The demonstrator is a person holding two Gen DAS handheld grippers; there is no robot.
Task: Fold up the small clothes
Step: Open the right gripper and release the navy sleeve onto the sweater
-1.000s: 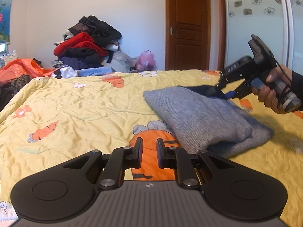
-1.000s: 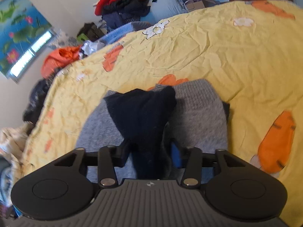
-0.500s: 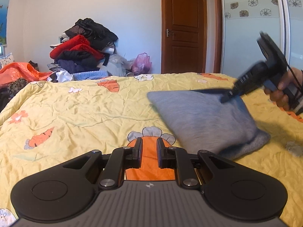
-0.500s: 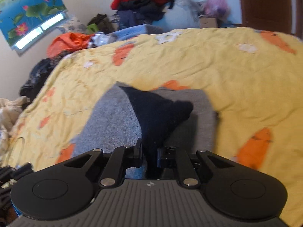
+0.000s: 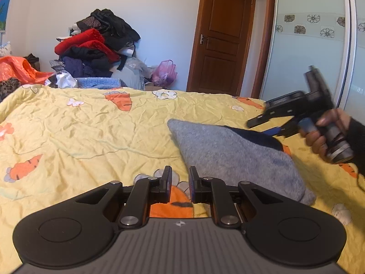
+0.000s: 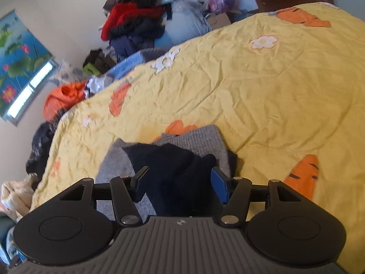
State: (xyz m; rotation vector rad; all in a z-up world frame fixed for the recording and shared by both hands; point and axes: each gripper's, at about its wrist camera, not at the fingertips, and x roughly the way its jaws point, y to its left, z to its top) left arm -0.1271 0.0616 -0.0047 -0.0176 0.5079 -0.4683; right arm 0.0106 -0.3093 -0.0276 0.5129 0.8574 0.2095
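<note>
A folded grey knitted garment (image 5: 228, 159) lies on the yellow carrot-print quilt (image 5: 91, 137). A dark navy cloth (image 6: 173, 166) rests on top of the grey garment (image 6: 203, 137); in the left wrist view the navy cloth (image 5: 255, 135) shows only at the grey garment's far edge. My right gripper (image 6: 179, 175) is over it with its jaws opening; the cloth lies between them and the pads do not press on it. In the left wrist view the right gripper (image 5: 267, 126) is held by a hand (image 5: 319, 132) at the right. My left gripper (image 5: 180, 182) hovers low over the quilt, left of the grey garment, shut with nothing in it.
A tall pile of red, black and navy clothes (image 5: 95, 45) stands beyond the bed's far edge, with an orange bag (image 5: 16, 68) and a pink bag (image 5: 165, 73) beside it. A brown door (image 5: 223, 45) and a sliding wardrobe (image 5: 308, 57) close the right side.
The right gripper, shut on the navy cloth half a second ago, has let go and spread its jaws. The cloth has settled onto the grey garment. The left gripper shifted slightly.
</note>
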